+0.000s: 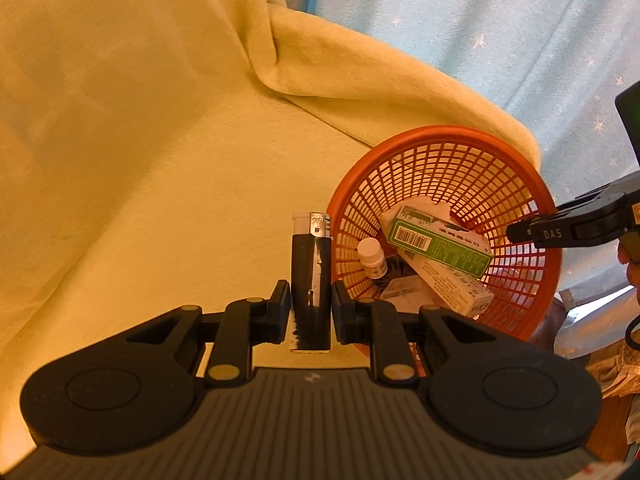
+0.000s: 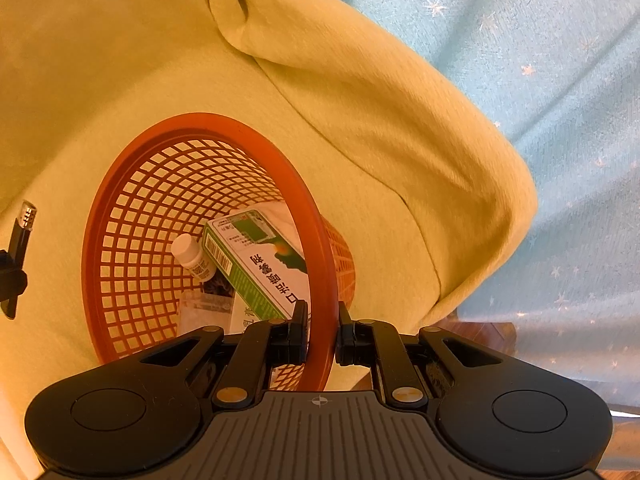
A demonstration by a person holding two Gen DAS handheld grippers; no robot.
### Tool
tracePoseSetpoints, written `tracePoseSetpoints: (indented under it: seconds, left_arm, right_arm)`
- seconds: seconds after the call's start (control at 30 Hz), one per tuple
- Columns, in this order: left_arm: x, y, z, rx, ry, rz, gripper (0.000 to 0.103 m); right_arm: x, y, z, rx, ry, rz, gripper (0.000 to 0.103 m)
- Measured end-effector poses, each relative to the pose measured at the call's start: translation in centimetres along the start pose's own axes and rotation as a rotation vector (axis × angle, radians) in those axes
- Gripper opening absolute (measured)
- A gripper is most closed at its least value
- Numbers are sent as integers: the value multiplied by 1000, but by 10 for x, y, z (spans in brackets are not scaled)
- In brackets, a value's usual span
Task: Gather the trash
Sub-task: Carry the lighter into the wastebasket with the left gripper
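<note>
Pinching a black plastic cigarette lighter with a silver metal cap [image 1: 311, 280] upright between its pads, the left gripper [image 1: 311, 308] hangs over the yellow fleece blanket [image 1: 140, 160], just left of the round orange plastic mesh basket [image 1: 448, 136]. Inside lie a small white pill bottle [image 1: 371, 258] and a green-and-white cardboard medicine box [image 1: 438, 242]. The right gripper [image 2: 322, 334] is clamped on the basket's near rim.
</note>
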State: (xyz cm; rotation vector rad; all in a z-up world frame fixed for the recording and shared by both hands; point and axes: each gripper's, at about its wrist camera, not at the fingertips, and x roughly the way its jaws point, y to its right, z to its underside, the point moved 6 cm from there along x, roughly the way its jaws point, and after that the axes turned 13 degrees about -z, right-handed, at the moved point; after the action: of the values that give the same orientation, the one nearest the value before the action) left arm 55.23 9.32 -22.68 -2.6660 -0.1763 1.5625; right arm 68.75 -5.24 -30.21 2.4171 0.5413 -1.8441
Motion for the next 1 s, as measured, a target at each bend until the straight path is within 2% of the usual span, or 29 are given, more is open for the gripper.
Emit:
tracePoseSetpoints:
  seconds: [1.0]
  left_arm:
    - [6,36,-8,44,-10,52,18]
  right_arm:
    - [-1,-2,0,-1,1,0,9]
